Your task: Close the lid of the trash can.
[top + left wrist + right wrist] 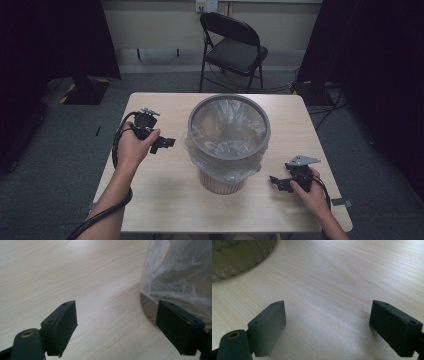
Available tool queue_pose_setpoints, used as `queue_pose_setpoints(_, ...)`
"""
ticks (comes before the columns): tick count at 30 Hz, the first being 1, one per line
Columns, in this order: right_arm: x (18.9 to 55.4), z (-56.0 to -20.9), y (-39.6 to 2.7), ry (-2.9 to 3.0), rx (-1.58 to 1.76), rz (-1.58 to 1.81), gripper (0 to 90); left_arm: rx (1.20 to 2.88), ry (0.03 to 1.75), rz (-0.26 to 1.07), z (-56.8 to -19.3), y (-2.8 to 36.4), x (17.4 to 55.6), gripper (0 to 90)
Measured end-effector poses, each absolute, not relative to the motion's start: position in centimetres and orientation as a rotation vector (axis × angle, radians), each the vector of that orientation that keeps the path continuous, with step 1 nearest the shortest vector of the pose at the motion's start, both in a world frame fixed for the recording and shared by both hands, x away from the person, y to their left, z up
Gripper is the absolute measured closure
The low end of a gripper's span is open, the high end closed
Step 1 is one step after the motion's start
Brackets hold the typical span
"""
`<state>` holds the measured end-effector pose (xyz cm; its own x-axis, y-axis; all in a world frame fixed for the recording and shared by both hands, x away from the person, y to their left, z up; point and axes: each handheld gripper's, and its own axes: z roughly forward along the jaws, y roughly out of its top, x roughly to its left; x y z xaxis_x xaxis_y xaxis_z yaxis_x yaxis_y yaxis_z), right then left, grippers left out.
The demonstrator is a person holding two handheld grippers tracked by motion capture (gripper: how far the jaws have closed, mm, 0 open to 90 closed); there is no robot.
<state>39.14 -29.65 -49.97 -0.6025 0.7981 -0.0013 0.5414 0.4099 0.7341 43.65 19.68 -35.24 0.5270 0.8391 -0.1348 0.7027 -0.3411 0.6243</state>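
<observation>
A round waste bin [227,145] with a grey rim and a crinkled clear plastic liner [180,275] stands mid-bench. The left gripper [164,144], jaws wide and empty, points at the bin's side from the left edge and is the nearer. The right gripper [276,183], jaws also wide and empty, sits low near the right front corner of the pale wood bench [165,200].

My left gripper [169,143] is in my left hand [131,148], jaws wide apart with nothing between them. My right gripper [273,181] is in my right hand [309,192], held low, jaws also wide apart and empty. Both point inward.
</observation>
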Motion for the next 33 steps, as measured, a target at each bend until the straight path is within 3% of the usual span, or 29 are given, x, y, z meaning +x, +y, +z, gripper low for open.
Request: queue_pose_setpoints(33,39.1,-50.0,-29.6,2.317,1.155,1.011,13.0,2.127,1.282,0.227,-39.6,19.6,43.0,17.5)
